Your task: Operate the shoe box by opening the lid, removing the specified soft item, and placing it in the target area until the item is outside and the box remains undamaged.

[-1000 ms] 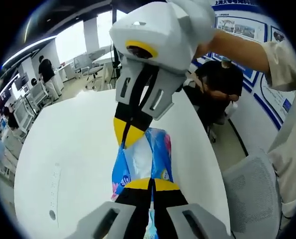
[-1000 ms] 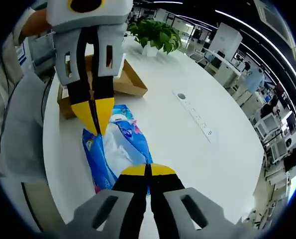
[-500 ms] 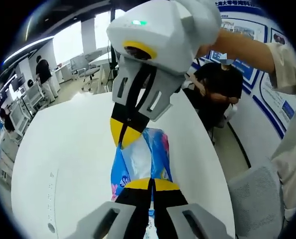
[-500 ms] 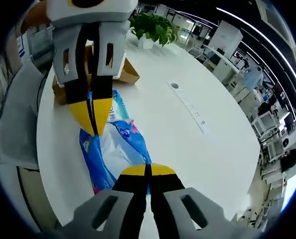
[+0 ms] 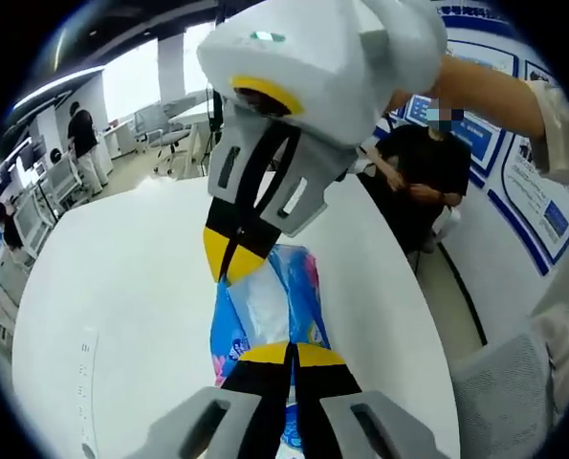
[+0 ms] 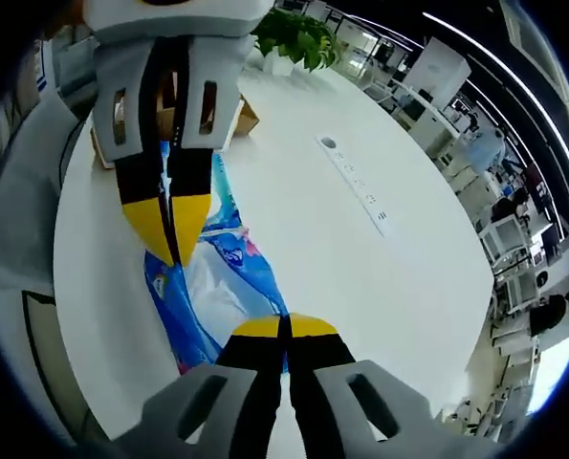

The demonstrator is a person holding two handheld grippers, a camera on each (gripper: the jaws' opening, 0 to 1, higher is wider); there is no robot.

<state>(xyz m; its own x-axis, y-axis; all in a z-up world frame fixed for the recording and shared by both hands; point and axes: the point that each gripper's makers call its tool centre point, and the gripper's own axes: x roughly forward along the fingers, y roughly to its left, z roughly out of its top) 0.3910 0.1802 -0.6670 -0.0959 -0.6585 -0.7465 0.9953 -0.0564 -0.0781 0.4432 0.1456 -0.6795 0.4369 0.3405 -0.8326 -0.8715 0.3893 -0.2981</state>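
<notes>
A soft blue plastic pack (image 5: 265,306) with a white and pink print hangs above the white table (image 5: 121,287), held at both ends. In the left gripper view my left gripper (image 5: 290,352) is shut on its near end, and my right gripper (image 5: 229,263) comes down from the top, shut on its far end. In the right gripper view my right gripper (image 6: 284,330) pinches one end of the pack (image 6: 212,287) and my left gripper (image 6: 172,234) clamps the other. The brown cardboard shoe box (image 6: 247,119) sits behind the left gripper, mostly hidden.
A potted plant (image 6: 298,43) stands at the table's far end, and a power strip (image 6: 356,182) is set into the tabletop. A person in black (image 5: 423,172) sits beyond the table edge. A grey mesh chair (image 5: 514,382) is close at lower right.
Both grippers stay shut on the pack. The views have shifted: the shoe box has slid further behind the left gripper and the pack looks drawn out longer between the jaws.
</notes>
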